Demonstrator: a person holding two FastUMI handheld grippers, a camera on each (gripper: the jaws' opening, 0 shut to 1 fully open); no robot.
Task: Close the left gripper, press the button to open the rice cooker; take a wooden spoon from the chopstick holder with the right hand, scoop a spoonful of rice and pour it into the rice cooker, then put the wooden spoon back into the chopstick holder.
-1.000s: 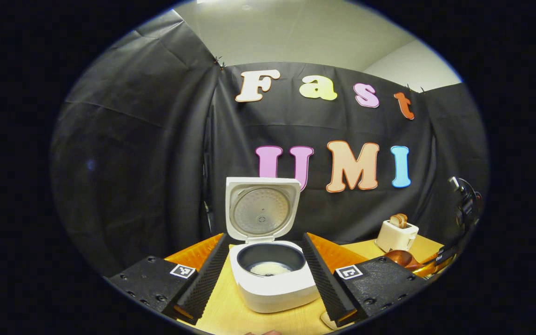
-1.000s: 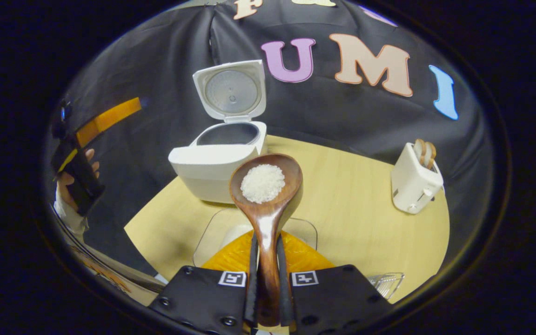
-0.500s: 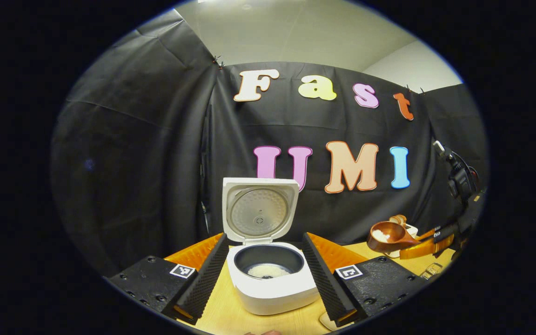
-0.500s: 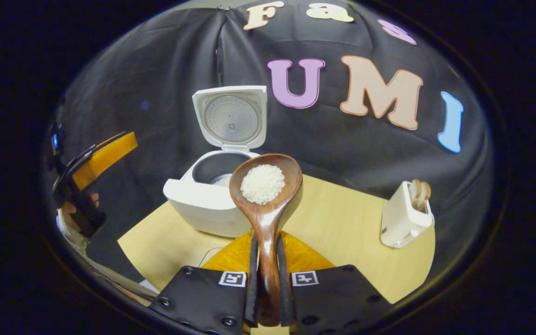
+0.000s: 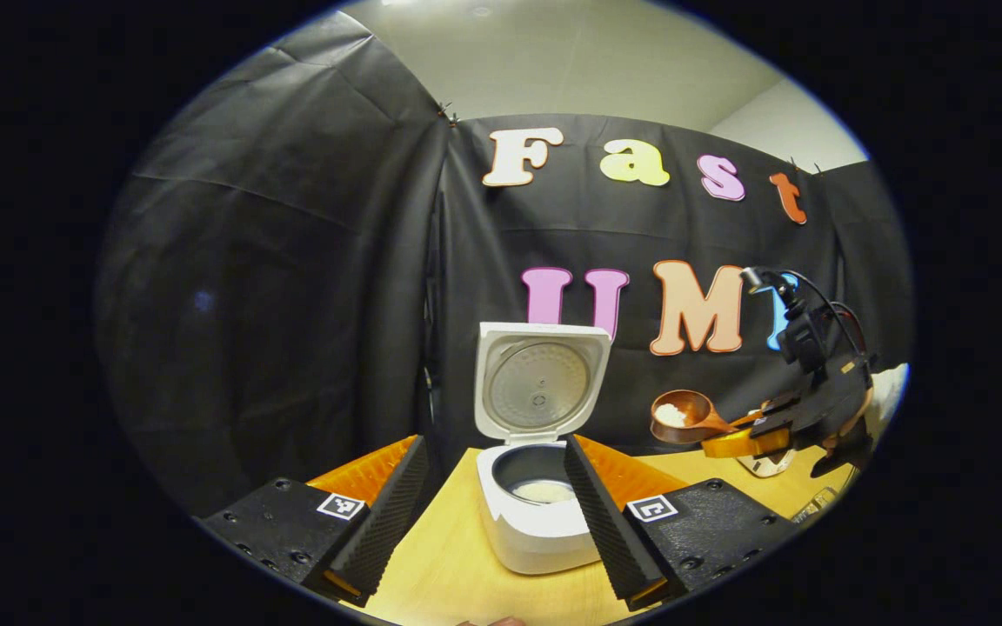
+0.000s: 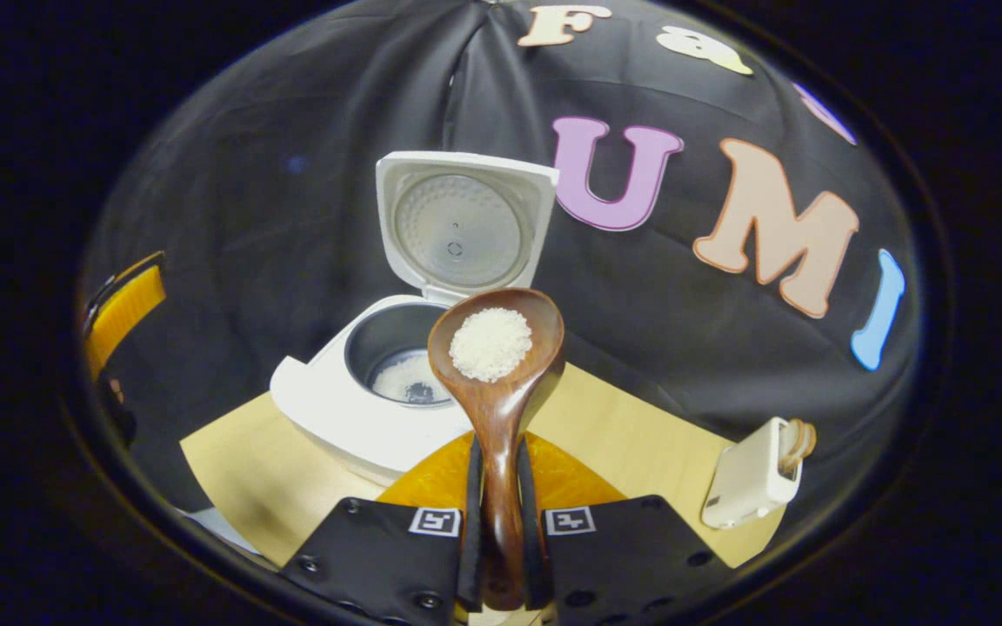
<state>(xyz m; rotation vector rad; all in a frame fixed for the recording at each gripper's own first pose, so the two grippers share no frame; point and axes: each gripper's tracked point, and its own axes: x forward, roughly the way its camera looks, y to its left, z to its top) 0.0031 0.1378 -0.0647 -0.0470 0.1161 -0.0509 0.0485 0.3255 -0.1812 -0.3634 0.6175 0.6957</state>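
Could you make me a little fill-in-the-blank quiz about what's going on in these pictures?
1. The rice cooker has its lid standing ____.
2. The right gripper is shut on the handle of a wooden ____.
3. The spoon's bowl carries a small heap of ____.
4. Slices of bread stick out of the white ____ on the table.

Missing words: open; spoon; rice; toaster

No readable text, brand or number showed on the rice cooker or toaster; the square coded markers on the gripper bodies carried no legible characters.
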